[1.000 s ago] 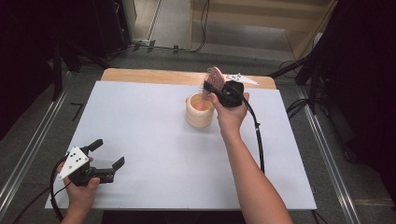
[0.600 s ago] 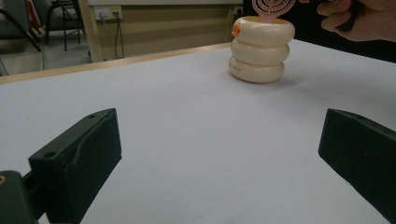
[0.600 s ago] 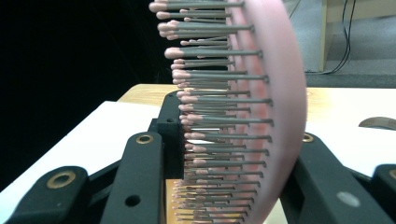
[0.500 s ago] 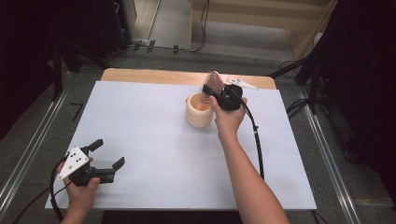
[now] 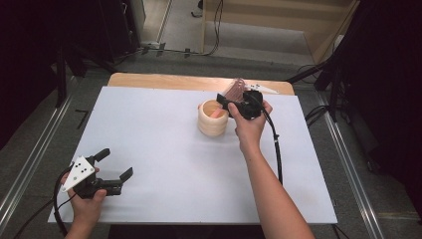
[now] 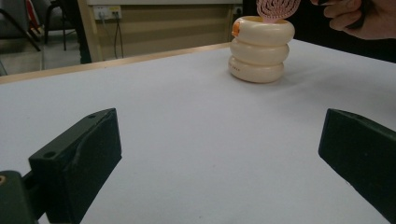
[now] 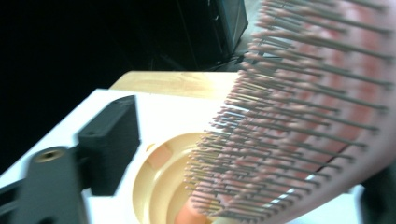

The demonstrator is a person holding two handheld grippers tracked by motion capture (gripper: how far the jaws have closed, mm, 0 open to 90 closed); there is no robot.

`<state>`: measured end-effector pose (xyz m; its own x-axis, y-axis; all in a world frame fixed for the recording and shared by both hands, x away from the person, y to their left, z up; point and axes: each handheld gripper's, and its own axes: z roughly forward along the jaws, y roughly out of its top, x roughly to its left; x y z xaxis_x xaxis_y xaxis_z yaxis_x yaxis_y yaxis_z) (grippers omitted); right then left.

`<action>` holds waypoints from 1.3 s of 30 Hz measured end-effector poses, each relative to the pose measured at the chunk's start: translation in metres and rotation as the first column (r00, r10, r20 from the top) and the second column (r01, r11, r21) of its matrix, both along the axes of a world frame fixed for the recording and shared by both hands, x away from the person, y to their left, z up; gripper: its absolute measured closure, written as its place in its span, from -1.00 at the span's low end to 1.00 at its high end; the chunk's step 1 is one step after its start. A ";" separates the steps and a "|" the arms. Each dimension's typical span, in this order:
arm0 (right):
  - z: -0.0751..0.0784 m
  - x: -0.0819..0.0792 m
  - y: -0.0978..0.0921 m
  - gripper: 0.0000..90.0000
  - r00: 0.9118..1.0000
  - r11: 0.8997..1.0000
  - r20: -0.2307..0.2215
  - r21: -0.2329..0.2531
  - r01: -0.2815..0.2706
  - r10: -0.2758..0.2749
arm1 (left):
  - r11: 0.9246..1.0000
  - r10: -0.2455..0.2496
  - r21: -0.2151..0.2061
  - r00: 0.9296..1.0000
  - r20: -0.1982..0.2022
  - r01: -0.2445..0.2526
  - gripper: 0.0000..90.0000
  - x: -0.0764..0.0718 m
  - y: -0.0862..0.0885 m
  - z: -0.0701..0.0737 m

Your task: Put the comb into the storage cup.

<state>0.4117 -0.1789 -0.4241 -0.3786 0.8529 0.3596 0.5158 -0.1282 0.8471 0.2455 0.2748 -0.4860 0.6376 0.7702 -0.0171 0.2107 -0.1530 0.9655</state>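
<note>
Above holder [image 5: 213,118], hairbrush [image 5: 234,89] unmoved.

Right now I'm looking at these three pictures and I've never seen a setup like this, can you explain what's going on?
A person works at a white table, holding a hand-held two-jaw gripper in each hand. One picture looks down from above; the other two come from cameras riding on the grippers. On the table stands a cream ribbed holder. The right gripper, beside the holder's rim, is shut on a pink hairbrush, whose lower end dips into the holder. The left gripper rests near the front edge, jaws wide open, holding nothing.
</note>
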 end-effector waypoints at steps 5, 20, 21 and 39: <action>0.004 -0.005 0.001 -0.82 0.999 0.998 0.019 -0.043 -0.041 0.042 | 1.000 0.002 0.001 1.000 -0.001 -0.002 -1.00 0.000 0.000 0.000; 0.016 -0.027 -0.009 -1.00 0.994 0.994 0.085 -0.096 -0.060 0.068 | 1.000 0.001 0.000 1.000 0.001 -0.001 -1.00 0.000 -0.001 0.000; 0.016 -0.028 -0.010 -1.00 0.994 0.993 0.086 -0.098 -0.060 0.069 | 1.000 0.001 0.000 1.000 0.001 -0.001 -1.00 0.000 -0.001 0.000; 0.017 -0.054 -0.020 -1.00 0.989 0.989 0.122 -0.130 -0.072 0.088 | 1.000 -0.001 0.001 1.000 0.002 0.001 -1.00 0.000 -0.001 0.000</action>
<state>0.3574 -0.1988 -0.4075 -0.4833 0.8532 0.1962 0.4068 0.0204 0.9133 0.2453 0.2740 -0.4861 0.6381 0.7698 -0.0155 0.2091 -0.1539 0.9657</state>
